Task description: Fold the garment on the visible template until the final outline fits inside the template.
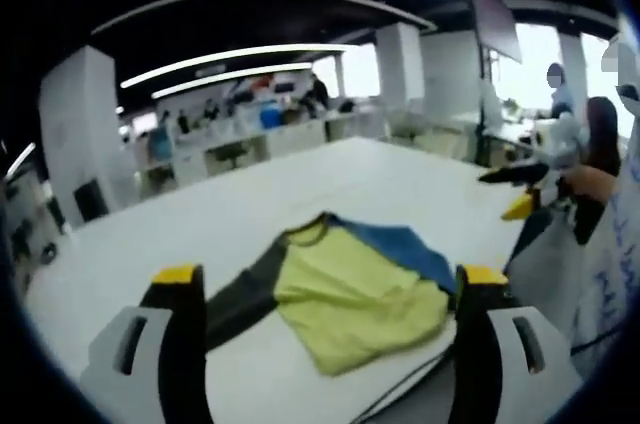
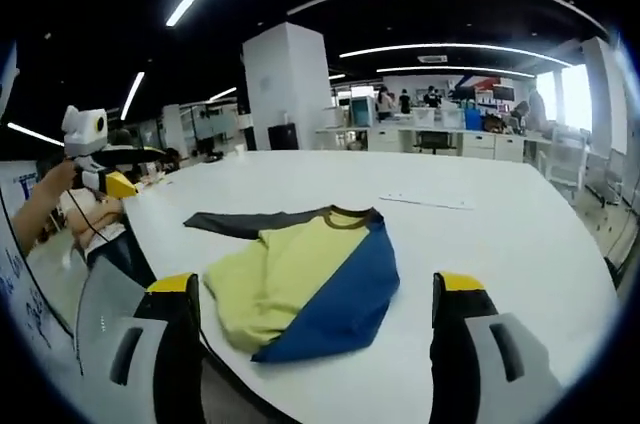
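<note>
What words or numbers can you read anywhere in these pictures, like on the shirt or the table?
None can be read.
Garment: plain yellow, blue and dark grey panels, no print or label showing.
White table: no legible writing; a thin faint line lies on it, too small to tell.
Blue marks on the white sheet at the edge: too blurred to read.

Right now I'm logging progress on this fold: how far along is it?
Partly done. The garment lies on the white table in a loose bundle, yellow and blue panels overlapped, so some folding appears made. One dark sleeve lies stretched out flat. Nothing is in hand: the left gripper and right gripper both hover open, empty, short of the cloth. Left: tuck the sleeve and square the outline. I cannot make out a template.
</note>
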Demonstrator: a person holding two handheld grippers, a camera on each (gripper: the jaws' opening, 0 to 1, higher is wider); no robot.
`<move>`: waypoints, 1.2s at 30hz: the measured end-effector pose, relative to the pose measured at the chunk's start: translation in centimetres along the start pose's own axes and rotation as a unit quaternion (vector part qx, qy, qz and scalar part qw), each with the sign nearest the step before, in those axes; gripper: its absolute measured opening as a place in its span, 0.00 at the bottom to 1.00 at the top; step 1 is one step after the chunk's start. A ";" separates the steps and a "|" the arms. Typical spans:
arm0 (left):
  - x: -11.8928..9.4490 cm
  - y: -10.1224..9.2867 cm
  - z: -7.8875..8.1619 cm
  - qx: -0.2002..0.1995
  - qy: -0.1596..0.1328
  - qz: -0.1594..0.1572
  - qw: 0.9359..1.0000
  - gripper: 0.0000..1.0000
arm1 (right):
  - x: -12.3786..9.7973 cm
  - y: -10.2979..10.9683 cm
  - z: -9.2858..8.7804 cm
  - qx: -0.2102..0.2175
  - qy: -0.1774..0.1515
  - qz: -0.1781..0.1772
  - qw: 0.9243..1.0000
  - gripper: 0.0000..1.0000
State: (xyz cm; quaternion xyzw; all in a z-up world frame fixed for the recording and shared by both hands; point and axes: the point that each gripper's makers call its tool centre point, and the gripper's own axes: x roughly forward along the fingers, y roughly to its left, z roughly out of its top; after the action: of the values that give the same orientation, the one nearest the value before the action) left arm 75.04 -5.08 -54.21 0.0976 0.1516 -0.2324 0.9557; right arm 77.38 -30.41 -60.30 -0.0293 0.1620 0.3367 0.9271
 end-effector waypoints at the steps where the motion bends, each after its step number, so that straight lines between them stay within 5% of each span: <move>1: -0.2 -0.3 0.1 0.008 0.001 0.000 1.000 1.00 | 0.1 0.3 -0.1 -0.001 0.002 0.001 1.000 0.90; 3: -0.5 -0.4 0.3 0.027 0.003 0.004 1.000 1.00 | 0.3 1.0 -0.6 0.006 0.015 0.005 1.000 0.84; 7: -0.9 -0.3 0.7 0.043 -0.003 -0.005 0.999 1.00 | 0.8 3.5 -2.8 0.038 0.065 0.046 0.996 0.48; 8: -1.1 0.1 0.9 0.041 -0.007 -0.008 0.999 1.00 | 1.3 3.7 -3.1 0.037 0.067 0.041 0.996 0.46; 15: -2.1 1.1 1.6 0.043 -0.031 -0.019 0.998 1.00 | 2.5 5.6 -5.4 0.040 0.113 0.031 0.992 0.33; 24: -2.9 2.4 1.6 0.047 -0.050 -0.053 0.996 1.00 | 2.9 7.4 -10.5 0.075 0.223 0.008 0.972 0.26; 36: -2.5 3.4 -0.1 0.018 -0.056 -0.085 0.995 1.00 | 4.2 8.0 -13.9 0.101 0.281 -0.011 0.954 0.15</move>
State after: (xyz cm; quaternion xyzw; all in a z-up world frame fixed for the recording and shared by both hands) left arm 74.56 -1.05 -53.08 0.0887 0.1011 -0.3206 0.9376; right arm 71.42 -23.91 -74.39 -0.0306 0.4493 0.2863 0.8457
